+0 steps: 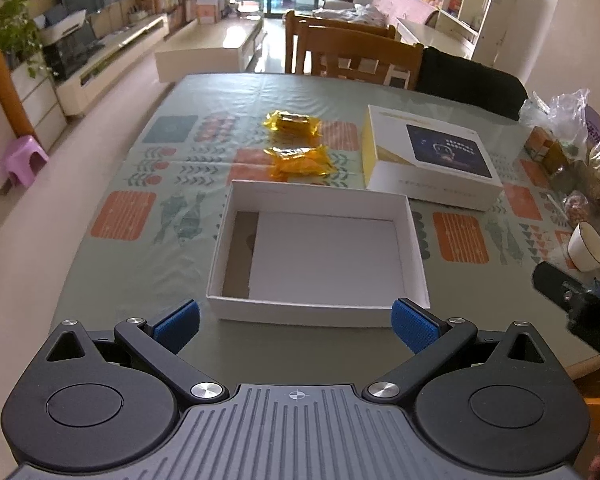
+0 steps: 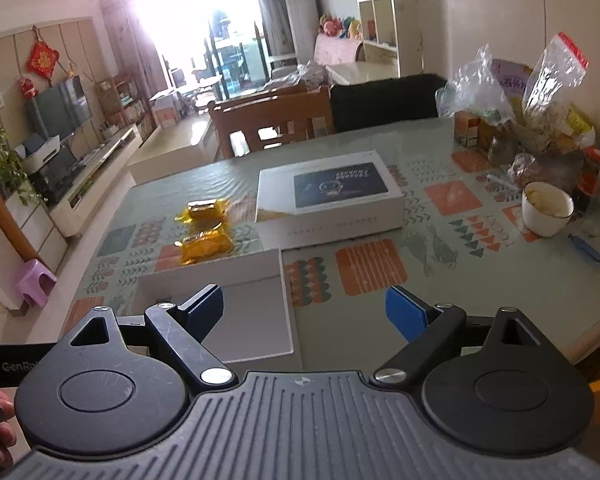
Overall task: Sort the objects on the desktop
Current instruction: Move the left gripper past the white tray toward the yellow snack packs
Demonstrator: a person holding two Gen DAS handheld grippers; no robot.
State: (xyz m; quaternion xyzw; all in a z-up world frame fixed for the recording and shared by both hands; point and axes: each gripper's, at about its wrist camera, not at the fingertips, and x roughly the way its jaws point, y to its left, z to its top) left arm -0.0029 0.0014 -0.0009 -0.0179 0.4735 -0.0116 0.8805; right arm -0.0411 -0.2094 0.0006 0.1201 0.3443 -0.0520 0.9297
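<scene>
An open white box [image 1: 320, 312] stands on the table just ahead of my left gripper [image 1: 296, 326], which is open and empty. Two yellow wrapped snack packets lie beyond it, the nearer packet [image 1: 300, 161] and the farther packet [image 1: 291, 123]. A white lid with a dark picture [image 1: 428, 156] lies to the right of them. In the right wrist view the open box [image 2: 286, 280] is at lower left, the packets [image 2: 206, 246] [image 2: 204, 210] behind it, and the lid [image 2: 328, 200] is at centre. My right gripper [image 2: 304, 314] is open and empty above the table.
A white cup [image 2: 546, 210] [image 1: 586, 248], plastic bags of food [image 2: 512, 116] and a blue clip [image 2: 588, 250] crowd the table's right side. Wooden chairs [image 1: 352, 54] and a black chair [image 2: 384, 100] stand at the far edge. The patterned tablecloth [image 1: 140, 216] covers the table.
</scene>
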